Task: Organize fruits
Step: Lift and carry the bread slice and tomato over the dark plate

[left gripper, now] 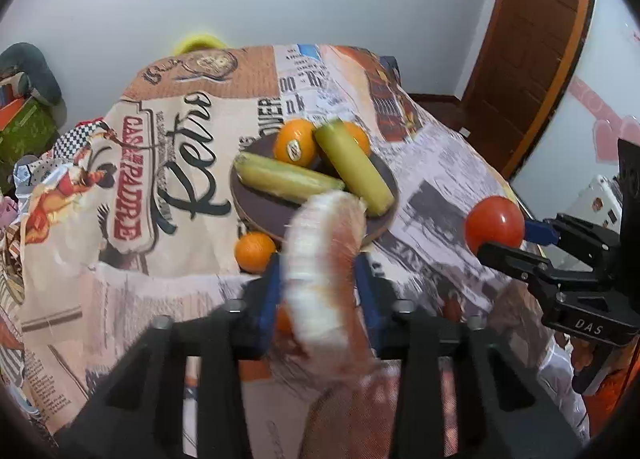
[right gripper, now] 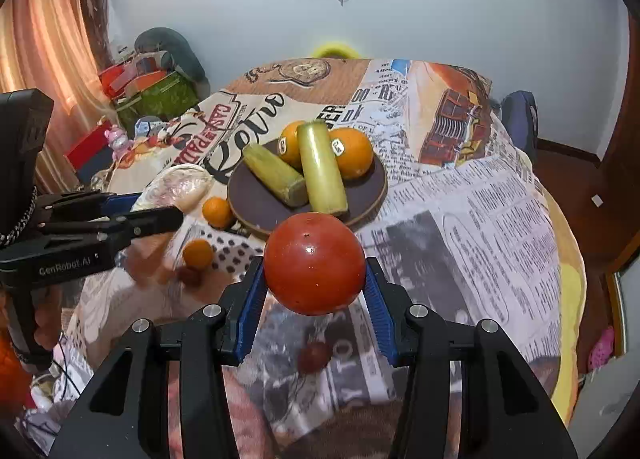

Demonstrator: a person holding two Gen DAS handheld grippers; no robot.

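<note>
Plastic-wrapped food (left gripper: 324, 259), blurred and pale, stands pinched between the blue pads of the left gripper (left gripper: 318, 291), raised over the near edge of the printed tablecloth (left gripper: 160, 163). Beyond it sits a dark plate (left gripper: 264, 211) with oranges and two green stalks; a small orange (left gripper: 255, 251) lies just beside the plate. In the right wrist view the right gripper (right gripper: 314, 291) clamps a red tomato (right gripper: 314, 263) above the cloth, angled downward, near the plate. A grey wall and brown door stand behind.
</note>
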